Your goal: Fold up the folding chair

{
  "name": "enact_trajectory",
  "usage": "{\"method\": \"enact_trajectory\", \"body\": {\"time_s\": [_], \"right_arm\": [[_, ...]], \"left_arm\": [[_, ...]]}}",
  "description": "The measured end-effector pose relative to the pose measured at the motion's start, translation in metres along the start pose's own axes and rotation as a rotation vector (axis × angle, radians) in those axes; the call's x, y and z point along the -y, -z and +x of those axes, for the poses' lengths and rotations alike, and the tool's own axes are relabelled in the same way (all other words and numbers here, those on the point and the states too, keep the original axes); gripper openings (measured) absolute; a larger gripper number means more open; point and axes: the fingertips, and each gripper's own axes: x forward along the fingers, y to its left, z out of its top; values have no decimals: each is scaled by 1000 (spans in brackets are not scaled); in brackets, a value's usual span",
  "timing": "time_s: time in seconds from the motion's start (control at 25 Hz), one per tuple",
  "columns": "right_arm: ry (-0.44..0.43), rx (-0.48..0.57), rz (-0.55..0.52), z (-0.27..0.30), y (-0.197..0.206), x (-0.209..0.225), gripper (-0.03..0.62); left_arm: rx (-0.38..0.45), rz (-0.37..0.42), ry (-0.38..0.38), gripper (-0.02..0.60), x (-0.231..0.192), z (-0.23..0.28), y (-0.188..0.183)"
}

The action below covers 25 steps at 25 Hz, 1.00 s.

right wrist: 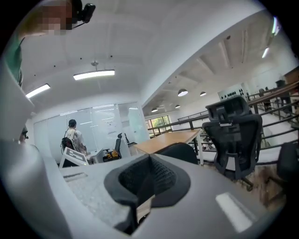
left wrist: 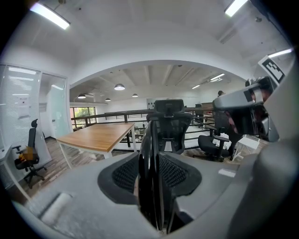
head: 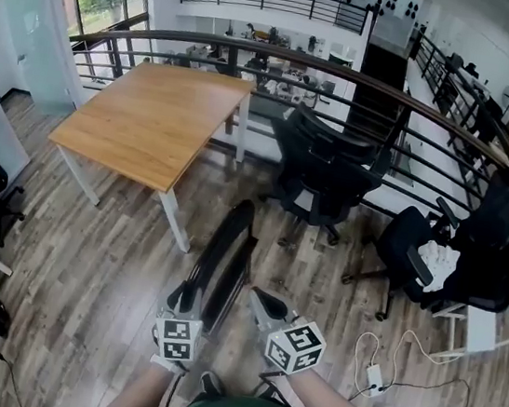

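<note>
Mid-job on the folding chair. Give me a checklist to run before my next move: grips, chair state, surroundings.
1. Left hand-held gripper clamped on the folding chair edge: ok.
2. Right hand-held gripper shut, nothing between its jaws: ok.
3. Chair folded flat: ok, it looks thin edge-on.
4. Wooden table apart from the chair: ok.
5. White cable on the floor to the right, clear of the person's step: cannot tell.

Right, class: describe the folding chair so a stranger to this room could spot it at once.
Find the big light-wood table with white legs beside the railing. On the plank floor off its near corner stands a thin black folding chair, gripped by the left gripper. Unlike the bulky black wheeled office chairs nearby, it looks flat.
</note>
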Motion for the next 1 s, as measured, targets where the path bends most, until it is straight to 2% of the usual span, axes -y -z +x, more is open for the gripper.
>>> {"method": "enact_trajectory", "body": {"time_s": [0.36,1.0], "right_arm": [[35,139,-174,-19,-61,-13,5],[52,155,-244,-18,-66,-15,3]], "left_arm": [[1,-19,-17,137,-8,5,1],[9,-20,-11,137,-6,6,1]]}}
